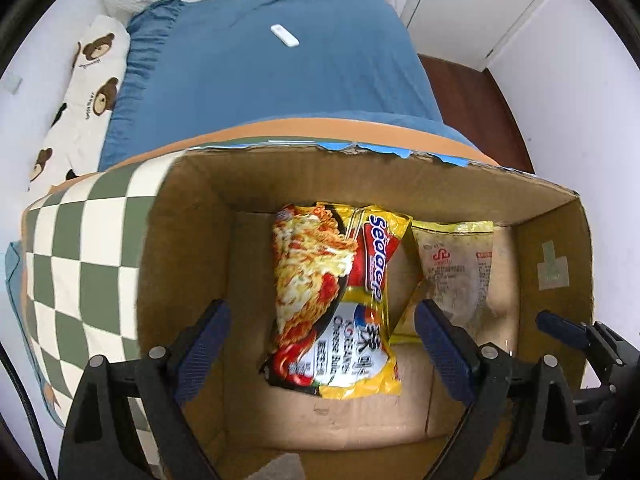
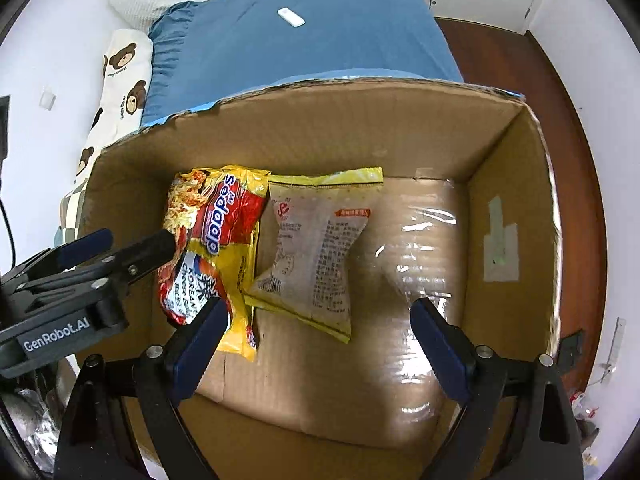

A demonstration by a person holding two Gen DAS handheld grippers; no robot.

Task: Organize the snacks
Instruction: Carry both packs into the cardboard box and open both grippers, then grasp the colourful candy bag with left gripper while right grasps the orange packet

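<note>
Below, both grippers gape over a cardboard box [image 2: 304, 128] (blue bed [image 1: 260, 72] behind).

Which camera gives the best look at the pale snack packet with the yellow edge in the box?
The right wrist view: the pale packet lies fully in sight, label readable, beside the Sedaap noodle pack. In the left wrist view the pale packet sits partly behind the noodle pack and a finger of the left hand-held gripper.

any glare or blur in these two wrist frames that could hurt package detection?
Right wrist view: bright glare on the clear tape across the cardboard box floor; the pale snack packet reads sharp. Left wrist view: the Sedaap noodle packet is slightly smeared, lower text soft; no strong glare. Both views: heavy fisheye bending, dark corners.
</note>
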